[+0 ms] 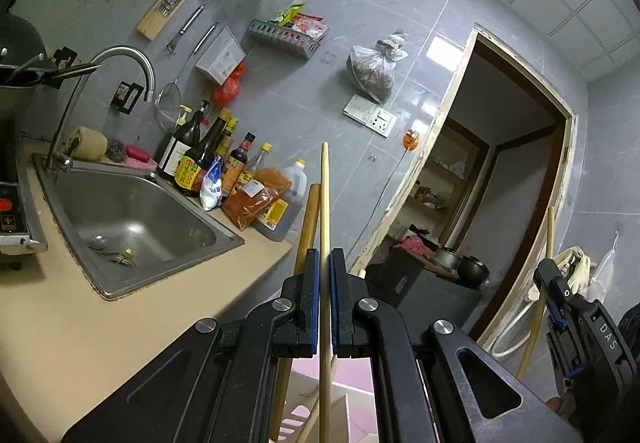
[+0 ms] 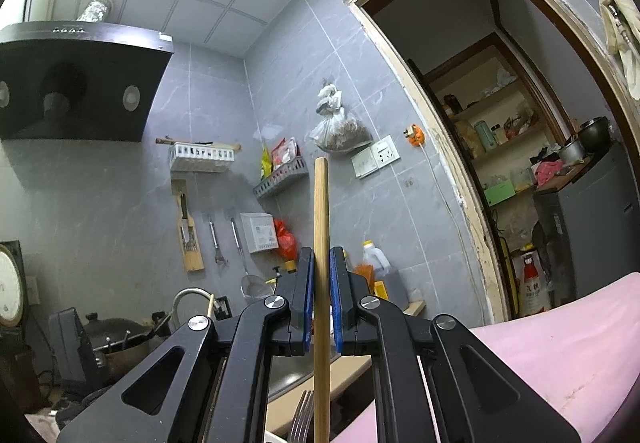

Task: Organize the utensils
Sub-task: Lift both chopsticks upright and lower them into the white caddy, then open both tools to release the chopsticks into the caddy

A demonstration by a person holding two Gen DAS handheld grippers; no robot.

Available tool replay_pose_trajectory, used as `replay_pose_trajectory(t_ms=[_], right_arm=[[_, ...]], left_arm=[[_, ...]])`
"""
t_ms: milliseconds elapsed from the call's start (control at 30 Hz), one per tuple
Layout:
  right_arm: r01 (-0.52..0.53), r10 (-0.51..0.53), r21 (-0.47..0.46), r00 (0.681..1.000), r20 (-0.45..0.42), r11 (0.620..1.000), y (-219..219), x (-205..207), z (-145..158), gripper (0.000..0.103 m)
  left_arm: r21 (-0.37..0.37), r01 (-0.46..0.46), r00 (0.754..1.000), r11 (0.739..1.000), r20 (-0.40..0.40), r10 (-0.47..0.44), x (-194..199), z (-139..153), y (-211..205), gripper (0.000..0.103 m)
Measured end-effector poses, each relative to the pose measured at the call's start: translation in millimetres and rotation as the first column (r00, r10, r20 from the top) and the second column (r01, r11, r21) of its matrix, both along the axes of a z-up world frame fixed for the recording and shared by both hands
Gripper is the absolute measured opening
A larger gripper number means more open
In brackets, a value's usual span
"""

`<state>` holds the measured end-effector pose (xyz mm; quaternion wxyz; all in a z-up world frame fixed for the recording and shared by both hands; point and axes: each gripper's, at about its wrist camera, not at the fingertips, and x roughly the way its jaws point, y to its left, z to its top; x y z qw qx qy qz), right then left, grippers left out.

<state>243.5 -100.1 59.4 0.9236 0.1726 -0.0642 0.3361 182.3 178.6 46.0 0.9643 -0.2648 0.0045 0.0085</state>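
Here, left gripper (image 1: 324,299) clamped on pale chopstick (image 1: 324,211), held upright beside thicker wooden handle (image 1: 307,223), just right of steel sink (image 1: 132,219). Sink basin holds drain stopper and small bits. Sauce bottles (image 1: 208,159) crowd counter between sink and wall. Right gripper (image 2: 321,303) clamped on wooden stick (image 2: 321,243); fork (image 2: 302,419) below it. Open doorway (image 1: 500,183) well right of sink.

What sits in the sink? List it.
The sink holds a round metal drain plug, a drain strainer with a brass knob, and otherwise a bare basin. Its near wall hides the closest floor; the left hand-held gripper covers nothing there.
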Motion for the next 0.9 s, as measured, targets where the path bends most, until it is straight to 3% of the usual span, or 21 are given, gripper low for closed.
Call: replay_pose_trajectory(t_ms=[400,767,900], right_arm=[[-0.013,0.013,-0.054,1.0,-0.002,0.998,9,-1,-4,0.006],[-0.005,0.001,-0.158,1.0,-0.026,0.987,16,-15,-13,0.008],[-0.002,-0.007,-0.184,0.999,-0.046,0.983,12,-20,-17,0.028]], left_arm=[[0.122,-0.051,0.999,0.991,-0.006,0.052,-9,-9,-15,0.003],[0.219,0.014,0.998,0.976,-0.07,0.001,-15,-16,-30,0.003],[0.244,0.072,0.994,0.967,-0.091,-0.051,-18,-15,-37,0.005]])
